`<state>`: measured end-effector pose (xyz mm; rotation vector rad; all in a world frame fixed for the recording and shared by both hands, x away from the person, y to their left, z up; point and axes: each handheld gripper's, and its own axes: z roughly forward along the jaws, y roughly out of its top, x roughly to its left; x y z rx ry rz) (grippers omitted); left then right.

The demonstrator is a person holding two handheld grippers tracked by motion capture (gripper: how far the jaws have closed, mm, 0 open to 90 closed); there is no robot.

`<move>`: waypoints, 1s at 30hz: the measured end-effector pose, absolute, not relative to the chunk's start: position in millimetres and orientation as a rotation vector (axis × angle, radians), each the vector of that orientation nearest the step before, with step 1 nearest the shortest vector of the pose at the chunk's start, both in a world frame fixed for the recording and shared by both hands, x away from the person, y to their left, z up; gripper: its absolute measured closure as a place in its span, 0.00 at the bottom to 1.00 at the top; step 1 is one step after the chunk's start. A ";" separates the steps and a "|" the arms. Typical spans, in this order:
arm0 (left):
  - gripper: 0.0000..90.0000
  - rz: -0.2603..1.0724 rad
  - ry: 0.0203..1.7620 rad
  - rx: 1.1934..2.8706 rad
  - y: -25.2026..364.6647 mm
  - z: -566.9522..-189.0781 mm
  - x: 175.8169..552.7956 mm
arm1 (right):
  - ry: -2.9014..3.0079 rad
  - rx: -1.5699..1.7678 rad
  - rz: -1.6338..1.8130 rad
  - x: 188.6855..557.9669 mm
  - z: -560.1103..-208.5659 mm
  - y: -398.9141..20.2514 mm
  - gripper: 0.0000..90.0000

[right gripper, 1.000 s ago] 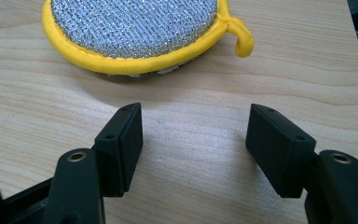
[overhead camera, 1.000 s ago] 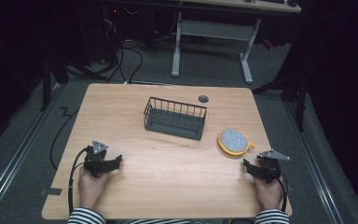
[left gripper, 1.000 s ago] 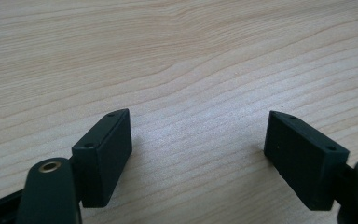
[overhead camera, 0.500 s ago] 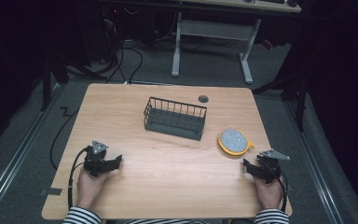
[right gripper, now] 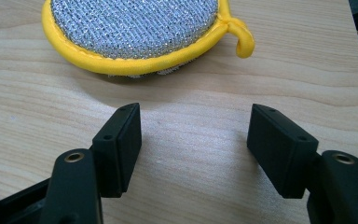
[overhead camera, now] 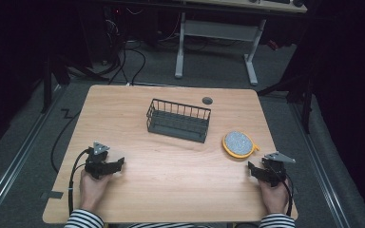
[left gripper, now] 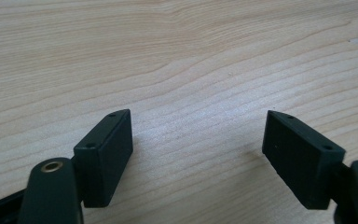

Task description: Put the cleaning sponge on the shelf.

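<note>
A round silver scouring pad with a yellow rim and loop [overhead camera: 239, 143] lies on the wooden table [overhead camera: 171, 180] at the right. It also lies just ahead of the jaws in the right gripper view, as the pad [right gripper: 135, 32]. My right gripper [overhead camera: 255, 170] rests near the table's front right, open and empty [right gripper: 193, 140]. A black wire basket [overhead camera: 178, 119] stands at the table's middle back, with nothing seen inside. My left gripper [overhead camera: 119, 166] rests at the front left, open over bare wood [left gripper: 198, 149].
A small dark round grommet [overhead camera: 207, 100] sits in the tabletop behind the basket. Cables trail from both grippers off the front edge. Beyond the table stands a desk frame [overhead camera: 214, 35] on a dark floor with loose cables.
</note>
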<state>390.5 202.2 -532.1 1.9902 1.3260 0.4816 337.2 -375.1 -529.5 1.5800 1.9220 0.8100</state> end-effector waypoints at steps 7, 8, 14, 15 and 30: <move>0.30 0.464 1.324 1.988 201.5 -527.6 389.7 | 1.922 1.579 0.809 337.1 -529.5 -375.0 0.39; 0.30 0.459 1.321 1.990 201.7 -526.8 389.9 | 1.923 1.579 0.809 337.1 -529.5 -375.0 0.39; 0.30 0.447 1.304 1.960 201.7 -517.0 388.5 | 1.922 1.579 0.810 337.1 -529.5 -375.0 0.39; 0.30 0.443 1.302 1.949 201.8 -515.1 388.6 | 1.922 1.579 0.810 337.1 -529.5 -375.0 0.39; 0.39 0.452 1.251 1.990 182.2 -488.7 400.6 | 1.924 1.578 0.811 337.0 -529.5 -374.9 0.39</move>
